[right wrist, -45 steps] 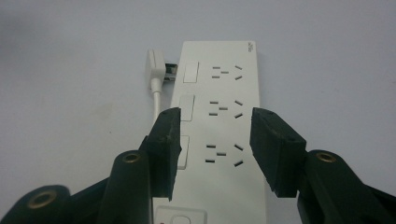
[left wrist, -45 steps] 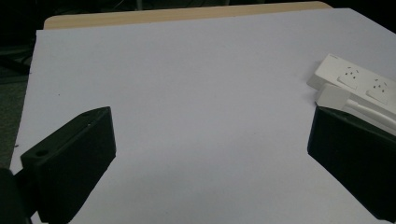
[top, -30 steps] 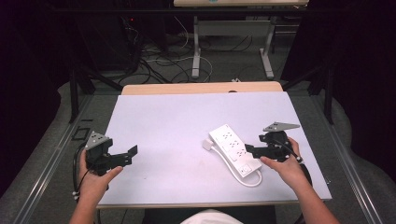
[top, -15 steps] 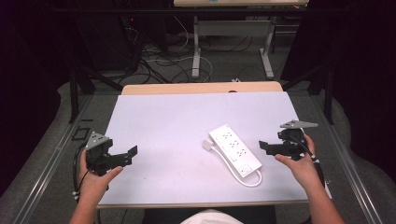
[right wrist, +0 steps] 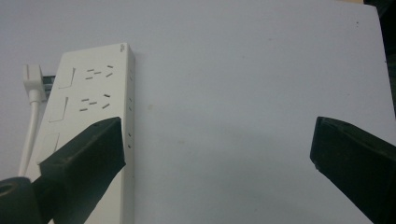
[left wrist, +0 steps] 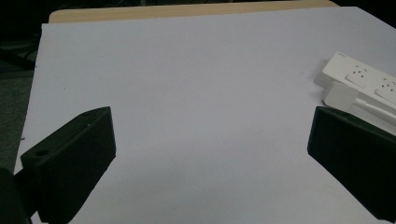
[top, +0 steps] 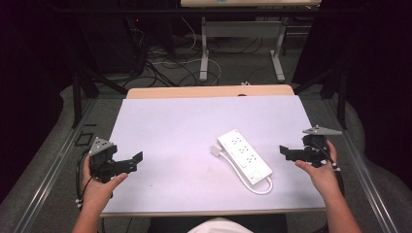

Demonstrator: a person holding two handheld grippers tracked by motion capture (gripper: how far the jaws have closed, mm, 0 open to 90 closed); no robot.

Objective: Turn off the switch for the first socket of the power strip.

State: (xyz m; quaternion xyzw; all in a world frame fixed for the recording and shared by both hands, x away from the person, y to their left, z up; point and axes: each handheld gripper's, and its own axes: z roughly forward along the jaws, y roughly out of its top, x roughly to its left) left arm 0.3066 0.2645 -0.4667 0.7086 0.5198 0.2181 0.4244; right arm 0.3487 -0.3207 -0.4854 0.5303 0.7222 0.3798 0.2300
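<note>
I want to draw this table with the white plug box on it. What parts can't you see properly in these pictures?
- Power strip: its near end lies behind the right gripper's jaw in the right gripper view, and the left gripper view's right edge cuts it off.
- Its plug: the prongs are too small to see in the high view.
- Its cord: the right gripper view's edge cuts it.
- Left gripper: the hand covers its handle in the high view.

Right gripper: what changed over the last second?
The right gripper drew back from the white plastic power strip toward the table's right edge; its fingers have just been opening and now stand wide, nothing between them. One second ago it was at the strip's near end. The strip with its white cable, and the left gripper, open, stayed put on the white table top.
</note>
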